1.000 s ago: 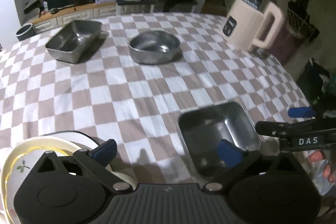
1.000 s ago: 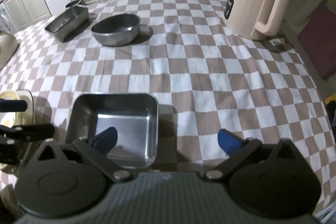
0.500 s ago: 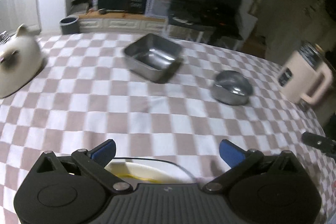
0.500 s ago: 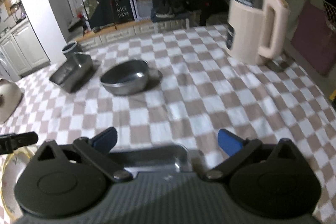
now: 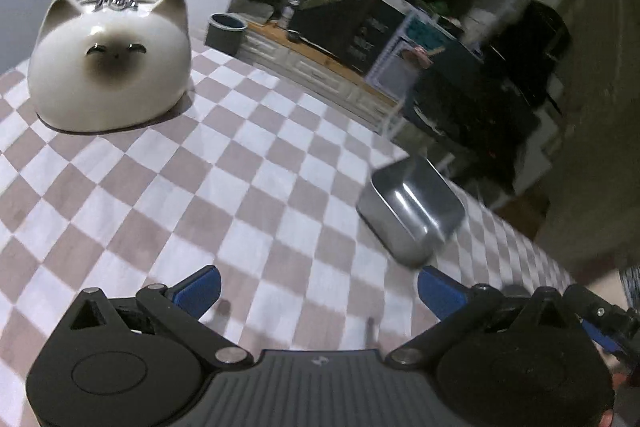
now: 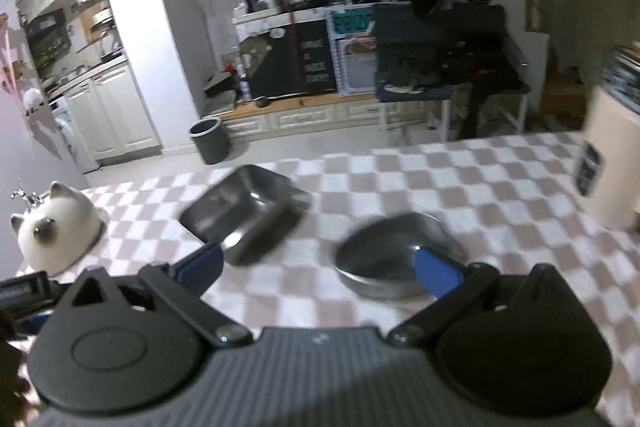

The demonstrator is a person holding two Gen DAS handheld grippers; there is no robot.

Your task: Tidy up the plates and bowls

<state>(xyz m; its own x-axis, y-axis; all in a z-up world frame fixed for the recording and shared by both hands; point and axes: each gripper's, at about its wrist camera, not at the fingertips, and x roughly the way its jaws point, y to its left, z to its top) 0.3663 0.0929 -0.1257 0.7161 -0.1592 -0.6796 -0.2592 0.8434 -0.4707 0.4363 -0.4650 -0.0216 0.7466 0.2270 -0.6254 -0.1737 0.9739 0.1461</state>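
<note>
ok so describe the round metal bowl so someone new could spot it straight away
On the brown-and-white checked tablecloth, look in front of the right gripper. The round shiny steel bowl sits there, right of a rectangular steel tray. It is the only round metal dish; its neighbour has straight sides and corners.

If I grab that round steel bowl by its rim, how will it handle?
The round steel bowl looks thin-walled, so probably light and stiff. Its shiny surface may slip between the right tool's pads. It sits low and wide on the checked cloth, so a push would likely slide it, not tip it.
</note>
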